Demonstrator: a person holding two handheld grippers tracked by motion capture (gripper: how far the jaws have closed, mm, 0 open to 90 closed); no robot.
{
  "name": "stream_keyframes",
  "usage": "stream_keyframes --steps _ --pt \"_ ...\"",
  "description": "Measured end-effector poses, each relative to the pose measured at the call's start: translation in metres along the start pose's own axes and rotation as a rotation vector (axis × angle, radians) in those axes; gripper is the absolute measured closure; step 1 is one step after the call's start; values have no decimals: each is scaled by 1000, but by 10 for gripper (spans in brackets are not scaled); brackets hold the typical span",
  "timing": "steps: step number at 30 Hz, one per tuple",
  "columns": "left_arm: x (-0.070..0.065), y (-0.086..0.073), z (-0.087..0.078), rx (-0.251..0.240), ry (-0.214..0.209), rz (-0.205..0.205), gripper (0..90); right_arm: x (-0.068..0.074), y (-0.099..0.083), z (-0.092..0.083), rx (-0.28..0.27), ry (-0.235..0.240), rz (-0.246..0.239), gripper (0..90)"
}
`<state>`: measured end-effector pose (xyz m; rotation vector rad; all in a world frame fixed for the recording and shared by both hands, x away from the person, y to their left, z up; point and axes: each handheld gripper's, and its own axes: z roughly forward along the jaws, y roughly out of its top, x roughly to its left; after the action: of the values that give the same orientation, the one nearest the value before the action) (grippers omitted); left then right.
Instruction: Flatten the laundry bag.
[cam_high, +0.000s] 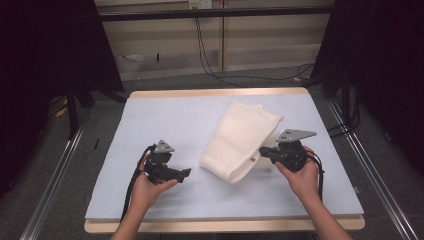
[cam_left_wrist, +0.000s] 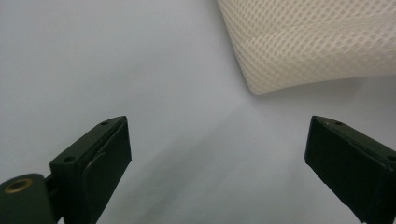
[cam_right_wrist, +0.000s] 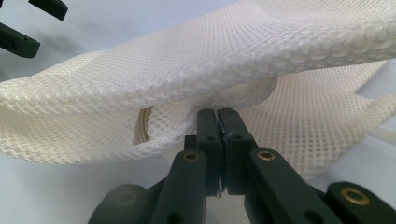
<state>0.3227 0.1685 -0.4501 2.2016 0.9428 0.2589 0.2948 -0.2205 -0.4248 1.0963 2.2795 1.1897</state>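
A cream-white mesh bag (cam_high: 240, 137) lies on the pale blue mat, slanting from the back right toward the front middle. My right gripper (cam_high: 262, 151) is at the bag's near right edge. In the right gripper view its jaws (cam_right_wrist: 217, 114) are pressed together on a fold of the mesh bag (cam_right_wrist: 210, 60), which is lifted and bunched over them. My left gripper (cam_high: 186, 173) rests low over the mat, just left of the bag's near corner. Its jaws stand wide apart (cam_left_wrist: 217, 140) with bare mat between them, and the bag's corner (cam_left_wrist: 317, 42) lies beyond.
The mat (cam_high: 150, 125) covers a wooden table (cam_high: 215, 92) that shows at the back and front edges. Metal rails (cam_high: 55, 175) run along both sides on the floor. Cables (cam_high: 210, 60) hang at the back wall, and dark curtains stand on either side.
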Motion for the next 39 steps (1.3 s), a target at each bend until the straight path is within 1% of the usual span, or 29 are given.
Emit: stream_keyframes --steps 1,2,3,4,5,6,7,8,11,13,15,18,19,20,23,24,26,27,28,30,31,32,33,36,37,38,39 --pt "-1 0 0 -3 0 -1 70 2 2 3 1 -1 -2 876" --pt "-2 0 0 0 -5 10 70 2 2 3 1 -1 -2 876" --pt "-3 1 1 -1 -13 17 70 2 2 4 0 -1 -2 876" --pt "-6 1 2 3 -33 25 68 3 4 6 -9 3 4 876" --pt "-6 1 2 3 -33 25 66 3 4 6 -9 3 4 876" --pt "-10 2 3 -4 -45 36 67 6 5 9 -16 5 9 876" --pt "-13 4 3 -4 -46 44 66 6 5 9 -18 12 10 876" --pt "-14 5 2 -6 -56 48 66 8 6 10 -17 11 7 876" --pt "-20 7 4 -18 -66 53 67 10 9 12 -13 15 -2 876" --pt "-22 7 5 -11 -75 62 67 11 11 12 -16 17 0 876" --pt "-24 7 6 0 -74 70 68 13 12 12 -21 18 -1 876" --pt "-26 7 8 -1 -96 73 69 16 15 14 -20 20 2 875" --pt "-27 6 10 6 -92 79 70 16 16 15 -23 27 4 874" --pt "-28 5 12 7 -105 76 71 17 17 15 -24 28 4 873" --pt "-30 3 15 10 -109 74 71 19 19 17 -28 33 2 872" --pt "-33 3 18 13 -103 77 71 21 20 19 -24 34 3 872" --pt "-34 3 19 11 -100 83 71 22 20 20 -26 38 0 871" --pt "-36 5 19 -11 -92 78 71 24 20 23 -25 45 -1 861" --pt "-36 5 19 -11 -92 78 71 25 21 24 -23 44 -1 854" --pt "-38 9 17 -40 -75 76 73 27 22 27 -23 62 -4 852" --pt "-38 9 17 -40 -75 76 78 27 22 27 -23 62 -4 852" --pt "-38 12 15 -76 -68 70 82 31 24 29 -13 59 -24 855" --pt "-38 12 15 -76 -68 70 84 32 24 30 -13 56 -24 855" --pt "-37 15 13 -101 -60 61 110 33 26 32 -17 61 -19 855" --pt "-37 15 13 -101 -60 61 125 33 26 32 -20 62 -18 855" --pt "-35 16 11 -114 -58 59 144 33 27 31 -21 67 -19 855" --pt "-35 16 11 -119 -66 49 157 33 27 31 -20 68 -22 854"
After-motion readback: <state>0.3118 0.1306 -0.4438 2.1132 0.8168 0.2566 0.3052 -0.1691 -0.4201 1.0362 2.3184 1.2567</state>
